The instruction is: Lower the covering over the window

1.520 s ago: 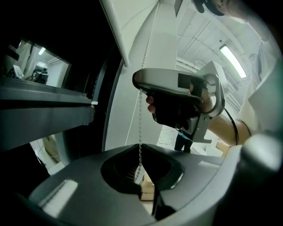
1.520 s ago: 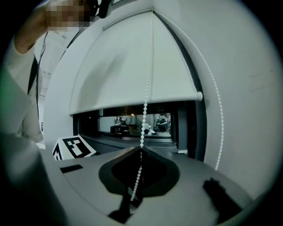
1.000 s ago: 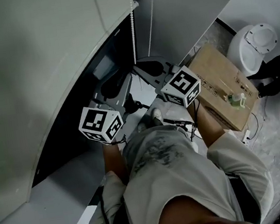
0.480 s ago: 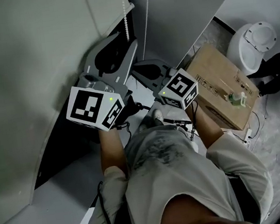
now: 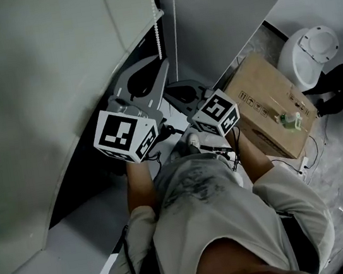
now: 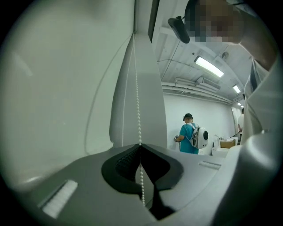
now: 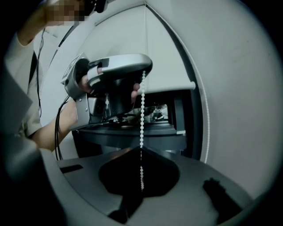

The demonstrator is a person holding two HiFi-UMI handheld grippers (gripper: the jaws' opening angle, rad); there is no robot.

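Looking down in the head view, two grippers show, each bearing one marker cube. The left gripper is up at the lower edge of the blind, and the right gripper sits lower, just beside it. The pale blind hangs part-way down over the dark window. Two strands of bead chain hang side by side next to it. One cardboard box lies at the right with a small pale-green thing on top; the box's print is too small to read.

In the left gripper view, the jaws have just closed and are pressed together on one strand, which runs straight up from the tips. One person in a teal top with a white backpack stands well back.

In the right gripper view, the jaws are pressed together, pinching one strand. It rises towards the left gripper's tips; whether both pinch the same strand cannot be told.
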